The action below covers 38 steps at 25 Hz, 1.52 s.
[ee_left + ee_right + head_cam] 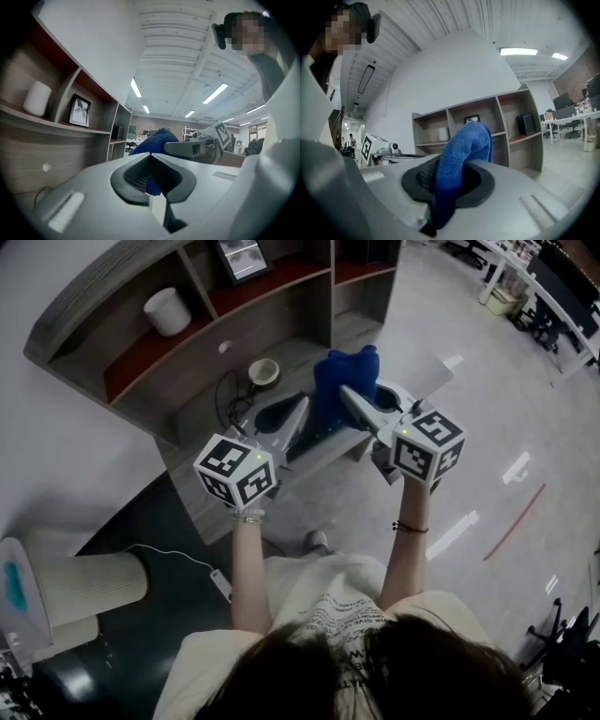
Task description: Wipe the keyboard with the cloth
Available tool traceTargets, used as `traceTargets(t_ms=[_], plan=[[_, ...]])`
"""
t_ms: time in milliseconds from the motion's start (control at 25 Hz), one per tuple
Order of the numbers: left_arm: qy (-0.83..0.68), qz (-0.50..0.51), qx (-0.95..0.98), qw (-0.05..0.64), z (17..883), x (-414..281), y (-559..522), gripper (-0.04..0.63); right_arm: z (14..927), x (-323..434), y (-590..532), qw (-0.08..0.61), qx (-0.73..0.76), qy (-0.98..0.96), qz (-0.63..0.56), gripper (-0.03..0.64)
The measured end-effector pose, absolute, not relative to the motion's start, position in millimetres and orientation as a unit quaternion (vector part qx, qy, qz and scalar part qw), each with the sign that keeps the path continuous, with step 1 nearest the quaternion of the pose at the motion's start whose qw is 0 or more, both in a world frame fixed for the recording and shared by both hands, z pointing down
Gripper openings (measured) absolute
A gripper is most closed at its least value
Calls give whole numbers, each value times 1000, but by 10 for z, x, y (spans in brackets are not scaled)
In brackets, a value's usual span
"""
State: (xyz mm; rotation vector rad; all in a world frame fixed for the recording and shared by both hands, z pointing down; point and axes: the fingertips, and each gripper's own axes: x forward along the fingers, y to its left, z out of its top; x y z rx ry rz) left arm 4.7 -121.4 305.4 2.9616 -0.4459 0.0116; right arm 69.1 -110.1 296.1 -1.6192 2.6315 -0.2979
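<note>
**Cloth held up between both hand-held grippers**

Blue cloth (345, 371) is up in the air above the counter (202, 404), bunched between the two tools. Right hand-held gripper (345, 392) is clamped on it, with the cloth (464, 145) running through the pads and hanging down. Left hand-held gripper (151, 157) has its jaws closed at the tips on the cloth's edge (a strip of blue shows between the pads). White canister (169, 310) on the shelf behind.
</note>
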Motion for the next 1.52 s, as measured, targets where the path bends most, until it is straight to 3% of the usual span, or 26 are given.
traceTargets(t_ms=[640, 1520], plan=[[-108, 17, 991, 76, 3142, 319, -1360, 3, 3041, 960, -1173, 18, -557, 824, -98, 60], [-182, 32, 974, 128, 3478, 1314, -1845, 3, 3342, 2007, -1860, -28, -501, 852, -149, 58]])
